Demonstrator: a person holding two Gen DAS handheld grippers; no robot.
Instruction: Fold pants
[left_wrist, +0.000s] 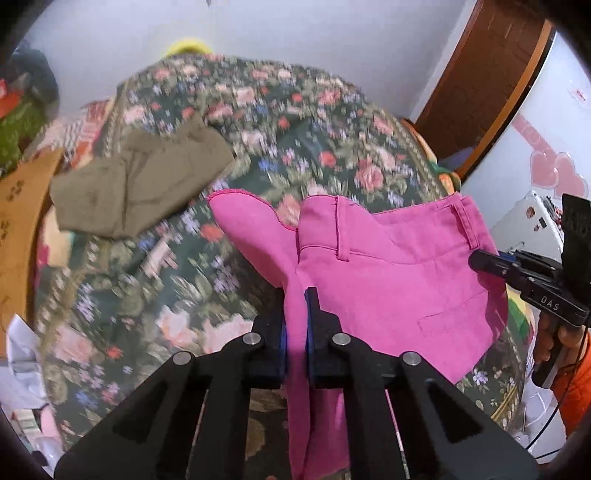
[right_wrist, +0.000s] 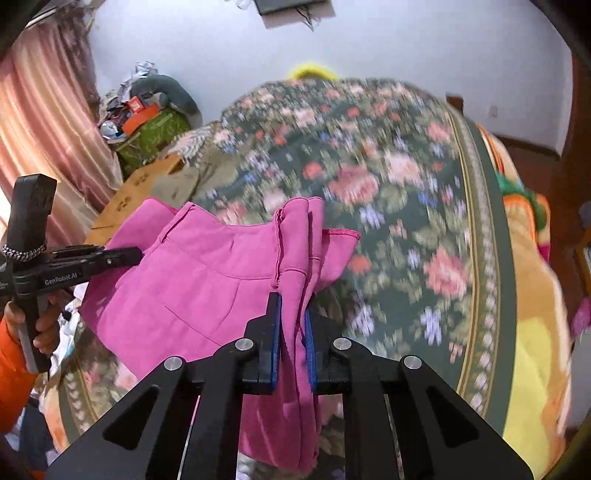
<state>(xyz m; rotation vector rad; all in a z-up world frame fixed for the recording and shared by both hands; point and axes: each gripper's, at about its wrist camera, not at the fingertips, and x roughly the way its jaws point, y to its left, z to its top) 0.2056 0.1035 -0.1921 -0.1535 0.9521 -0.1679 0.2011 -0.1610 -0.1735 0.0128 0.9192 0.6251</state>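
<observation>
Only the left wrist view shows the folded olive-green cloth garment (left_wrist: 140, 184) lying on the far left part of the bed, and a white panel with pink heart stickers (left_wrist: 554, 173) at the right. Only the right wrist view shows the pink striped curtain (right_wrist: 48, 122) and a heap of clutter (right_wrist: 147, 114) by the wall.

The bright pink cotton pants (left_wrist: 388, 266) hang in the air above the floral green bedspread (left_wrist: 258, 122), held up at the waistband end, belt loops and a welt pocket showing. The left gripper (left_wrist: 295, 306) is pinching one gathered edge of the fabric between its blue pads; the right gripper (right_wrist: 293, 314) is clamped on the other bunched edge, where several layers (right_wrist: 299, 221) stand up in folds. Cloth droops below both.

The bedspread spreads wide and bare beyond the pants; its bordered edge (right_wrist: 484, 258) runs down the right, with an orange-yellow blanket (right_wrist: 532, 295) beside it. A brown cardboard box (left_wrist: 18, 229) sits off the left edge.
</observation>
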